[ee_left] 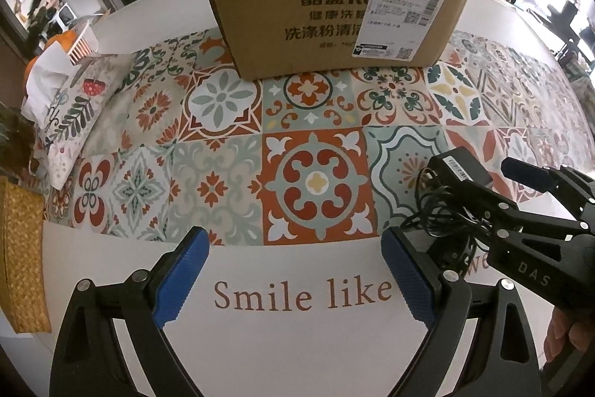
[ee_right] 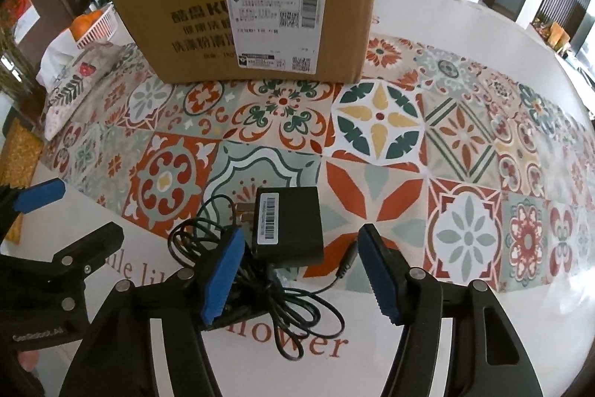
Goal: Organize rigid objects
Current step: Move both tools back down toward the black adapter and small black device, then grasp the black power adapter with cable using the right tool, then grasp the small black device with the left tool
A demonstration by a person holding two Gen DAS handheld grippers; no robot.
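Tiled tablecloth (ee_right: 379, 121): right tongs (ee_right: 301, 270) straddle adapter (ee_right: 290, 222), ungripped; left tongs (ee_left: 293, 278) gape empty.

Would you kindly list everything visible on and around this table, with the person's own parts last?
Cardboard box: one, brown with a white shipping label, at the far middle of the table.
Power adapter: one, black, near edge, between the right claw's fingers; its black cable lies tangled beside and beneath it.
Tablecloth: one, white with multicoloured tile pattern and brown lettering, covering the table.
Tissue pouch: one, pale floral fabric, far left.
Basket: one, white, holding orange fruit, far left behind the pouch.
Woven mat: one, straw yellow, left edge.
Left claw: black with blue pads, open, empty.
Right claw: black with blue pads, straddling the adapter, not visibly clamped.
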